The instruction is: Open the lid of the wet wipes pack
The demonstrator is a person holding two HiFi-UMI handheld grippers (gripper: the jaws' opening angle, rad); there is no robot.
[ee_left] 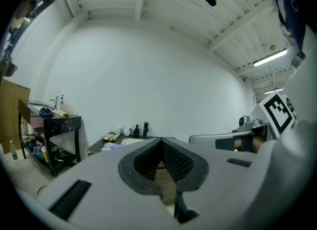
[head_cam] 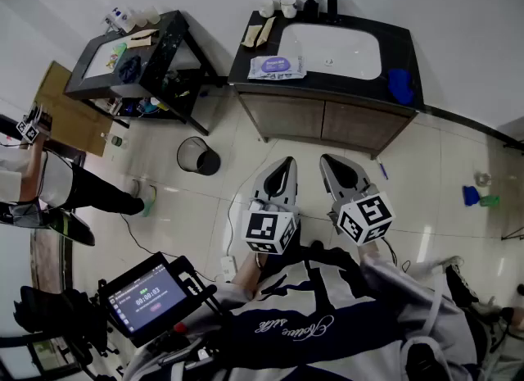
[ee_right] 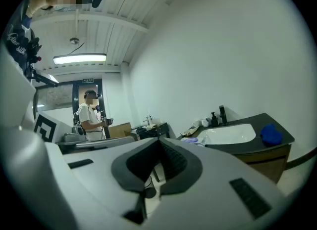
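The wet wipes pack (head_cam: pixel 276 66), white with a purple label, lies flat on the dark vanity counter (head_cam: pixel 254 52), just left of the white sink (head_cam: pixel 332 50). It also shows small and far off in the left gripper view (ee_left: pixel 113 146) and the right gripper view (ee_right: pixel 190 140). My left gripper (head_cam: pixel 288 161) and right gripper (head_cam: pixel 326 160) hang side by side over the floor in front of the vanity, well short of the pack. Both point roughly level toward the counter. Each has its jaws shut with nothing between them (ee_left: pixel 161 140) (ee_right: pixel 159 140).
A blue cloth (head_cam: pixel 399 84) lies on the counter's right end, with bottles and cups (head_cam: pixel 299 4) behind the sink. A black side table (head_cam: pixel 135 60) stands at the left and a bin (head_cam: pixel 196 156) on the floor. Another person (head_cam: pixel 49 183) stands at far left.
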